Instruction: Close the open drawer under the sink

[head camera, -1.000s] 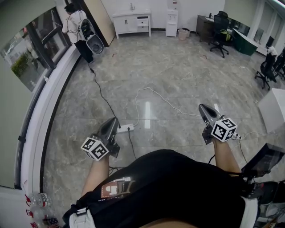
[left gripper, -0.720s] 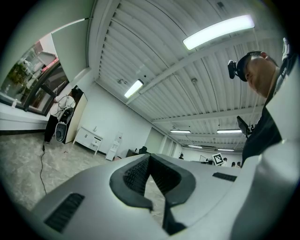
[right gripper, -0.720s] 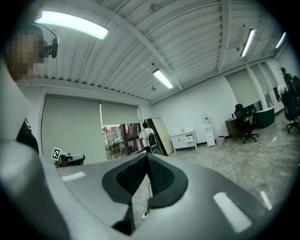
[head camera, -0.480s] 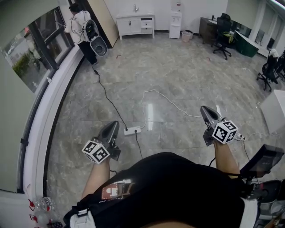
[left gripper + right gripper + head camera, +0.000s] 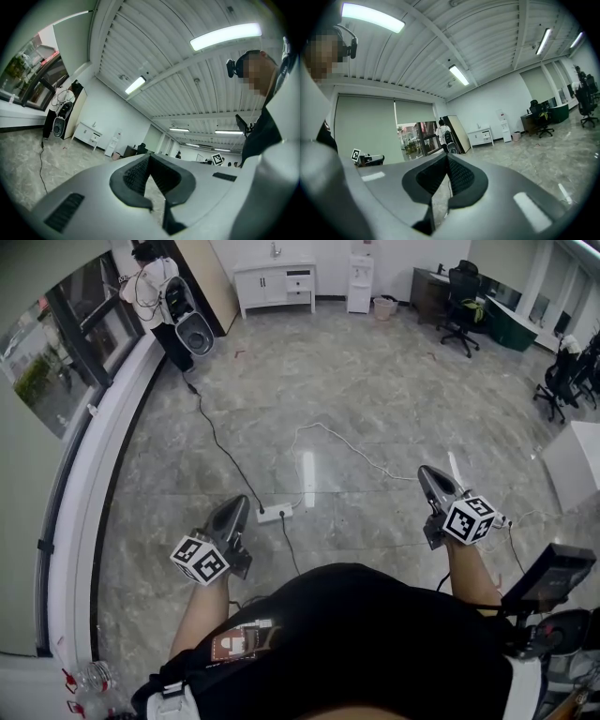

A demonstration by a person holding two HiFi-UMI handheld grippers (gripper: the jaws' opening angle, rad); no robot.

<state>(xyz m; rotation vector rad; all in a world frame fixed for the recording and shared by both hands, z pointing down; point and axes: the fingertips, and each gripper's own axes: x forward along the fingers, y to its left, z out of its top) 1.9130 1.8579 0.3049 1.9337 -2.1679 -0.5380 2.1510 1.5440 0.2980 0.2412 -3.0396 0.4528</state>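
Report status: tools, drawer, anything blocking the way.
Left tool and right tool shut, both empty. Sink cabinet far across the room, drawer looks open. Power strip and cable lie across the path.

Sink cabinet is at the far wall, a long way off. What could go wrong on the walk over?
1. Trip hazard: the power strip lies close in front, and a black cable and a white cable run from it across the route toward the sink cabinet.
2. A person stands left of the cabinet and might step into the path.
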